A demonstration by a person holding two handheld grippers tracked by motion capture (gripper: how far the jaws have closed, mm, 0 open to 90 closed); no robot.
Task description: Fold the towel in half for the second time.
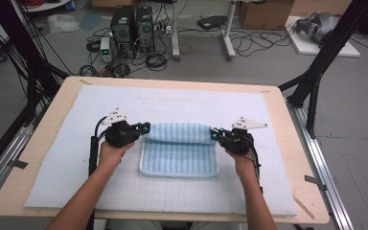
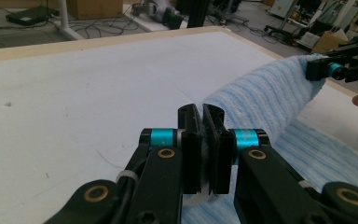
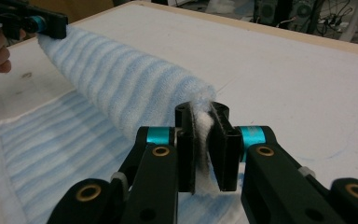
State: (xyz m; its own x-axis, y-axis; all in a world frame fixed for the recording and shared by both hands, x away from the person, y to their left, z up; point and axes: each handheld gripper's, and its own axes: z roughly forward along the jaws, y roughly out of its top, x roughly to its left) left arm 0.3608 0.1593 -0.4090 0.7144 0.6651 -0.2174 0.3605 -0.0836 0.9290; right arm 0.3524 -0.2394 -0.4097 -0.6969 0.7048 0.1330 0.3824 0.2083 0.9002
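Note:
A light blue striped towel (image 1: 179, 151) lies on the white mat, its far edge lifted and curled over toward the person. My left gripper (image 1: 145, 128) is shut on the towel's far left corner, and its pads pinch the cloth (image 2: 204, 154) in the left gripper view. My right gripper (image 1: 214, 133) is shut on the far right corner, with white cloth squeezed between the pads (image 3: 204, 140). The raised fold (image 3: 121, 88) stretches between the two grippers. Each gripper view also shows the other gripper at the far end of the fold (image 2: 340, 65) (image 3: 28, 23).
The white gridded mat (image 1: 124, 191) covers a wooden table (image 1: 287, 120). Black frame posts stand at both sides of the table. Computers, cables and boxes sit on the floor beyond the far edge.

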